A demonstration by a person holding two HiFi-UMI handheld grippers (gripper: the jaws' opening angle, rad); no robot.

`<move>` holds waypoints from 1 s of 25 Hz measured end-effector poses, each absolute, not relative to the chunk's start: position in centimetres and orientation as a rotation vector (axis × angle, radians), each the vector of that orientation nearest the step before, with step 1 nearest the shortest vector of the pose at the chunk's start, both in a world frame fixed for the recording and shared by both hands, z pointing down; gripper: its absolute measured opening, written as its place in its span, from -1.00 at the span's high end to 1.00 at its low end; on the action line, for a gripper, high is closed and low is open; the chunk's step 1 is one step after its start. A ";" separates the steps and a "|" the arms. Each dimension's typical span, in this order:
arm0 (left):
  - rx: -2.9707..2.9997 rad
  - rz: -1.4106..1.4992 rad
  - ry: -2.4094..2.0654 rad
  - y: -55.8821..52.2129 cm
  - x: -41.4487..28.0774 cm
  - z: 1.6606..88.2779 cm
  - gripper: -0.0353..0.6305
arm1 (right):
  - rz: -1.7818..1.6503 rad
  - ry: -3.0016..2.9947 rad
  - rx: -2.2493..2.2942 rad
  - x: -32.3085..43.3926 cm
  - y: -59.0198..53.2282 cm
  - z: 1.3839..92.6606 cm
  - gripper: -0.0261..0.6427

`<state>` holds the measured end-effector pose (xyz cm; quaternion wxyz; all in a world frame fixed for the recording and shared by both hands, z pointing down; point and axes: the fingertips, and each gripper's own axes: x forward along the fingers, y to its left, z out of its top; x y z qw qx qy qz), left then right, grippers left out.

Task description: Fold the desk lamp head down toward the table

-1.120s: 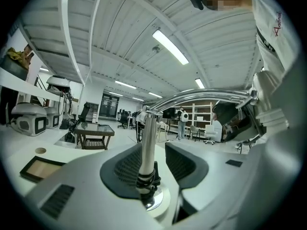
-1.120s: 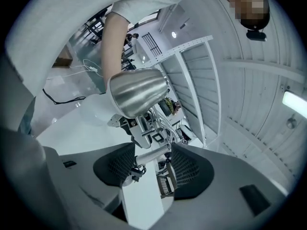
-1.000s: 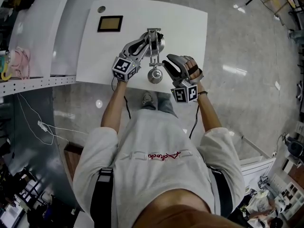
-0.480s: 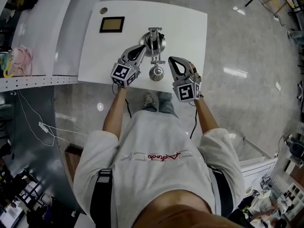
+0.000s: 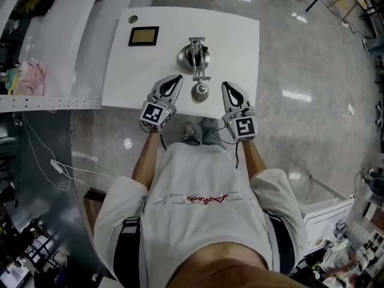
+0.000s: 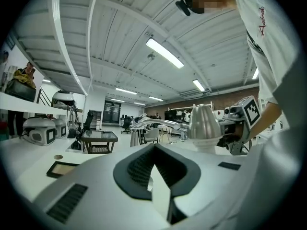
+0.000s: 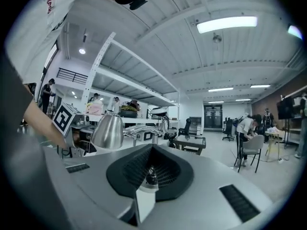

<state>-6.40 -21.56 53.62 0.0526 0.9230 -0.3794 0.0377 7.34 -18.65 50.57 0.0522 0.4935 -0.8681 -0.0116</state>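
Note:
The silver desk lamp stands mid-table on its round base (image 5: 192,57). Its jointed arm (image 5: 197,65) reaches toward me, and the bell-shaped head (image 5: 199,92) hangs near the front edge, mouth downward. The left gripper (image 5: 175,79) is left of the head, shut and empty, clear of the lamp. The right gripper (image 5: 227,87) is right of the head, also shut and empty. In the left gripper view the head (image 6: 204,122) shows beyond the closed left gripper (image 6: 153,163). The right gripper view has the head (image 7: 107,131) to the left of the closed right gripper (image 7: 150,172).
A dark-framed panel (image 5: 143,36) and a round hole (image 5: 132,18) are at the white table's (image 5: 240,35) far left. A white shelf (image 5: 48,104) runs along the left. My body stands at the front edge.
Both grippers have pulled back from the lamp toward the table's front edge, and both have gone from open to shut. The left one let go of the lamp arm. The right one rolled.

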 end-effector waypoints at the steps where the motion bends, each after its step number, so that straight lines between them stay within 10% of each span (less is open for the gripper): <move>1: 2.799 0.105 -1.159 -21.0 -6.7 53.5 0.82 | -0.015 -2.631 1.522 7.7 -18.2 50.9 0.87; 25: 2.769 0.072 -1.168 -19.2 -7.4 53.7 0.82 | 0.068 -2.537 1.686 9.0 -16.9 51.6 0.87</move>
